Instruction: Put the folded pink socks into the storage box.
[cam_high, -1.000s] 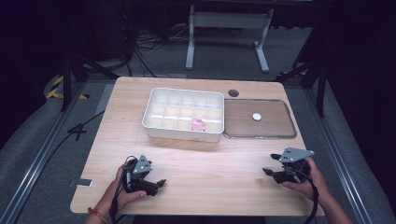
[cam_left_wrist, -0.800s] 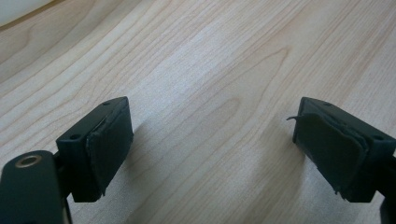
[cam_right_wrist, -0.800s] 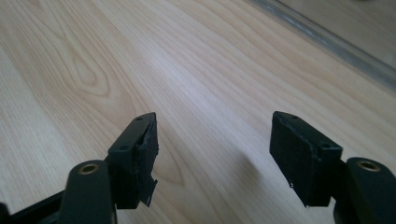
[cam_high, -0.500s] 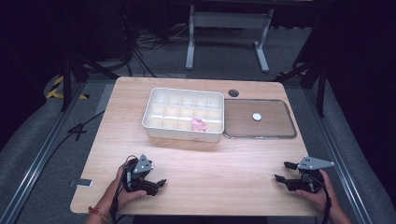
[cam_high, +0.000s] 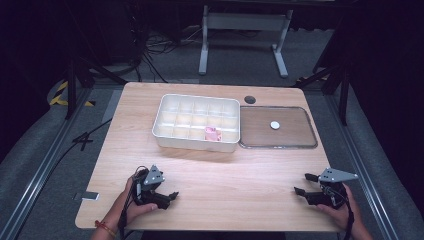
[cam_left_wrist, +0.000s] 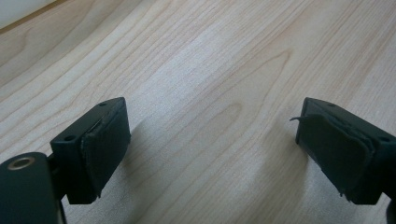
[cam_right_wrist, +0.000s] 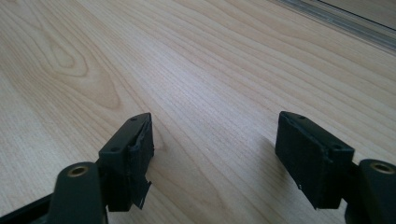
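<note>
My left gripper (cam_high: 171, 198) rests on the wooden table (cam_high: 235, 170) near its front left, held in a hand. In the left gripper view its jaws (cam_left_wrist: 212, 140) stand open over bare wood. At the front right my right gripper (cam_high: 301, 183) lies low on the table, pointing left. Its jaws (cam_right_wrist: 215, 144) have just been opening and stand open with nothing between them. A white compartment tray (cam_high: 162, 131) sits at mid-table, far from both grippers. A small pink object (cam_high: 213, 133) lies in one of its front cells.
A flat clear tray (cam_high: 300, 145) lies right of the white one, with a small white disc (cam_high: 274, 125) on it. A dark round hole (cam_high: 250, 99) marks the table behind it. Rails and cables run along the floor on both sides.
My right gripper has moved toward the table's front right corner and sunk lower. The left gripper has stayed where it was.
</note>
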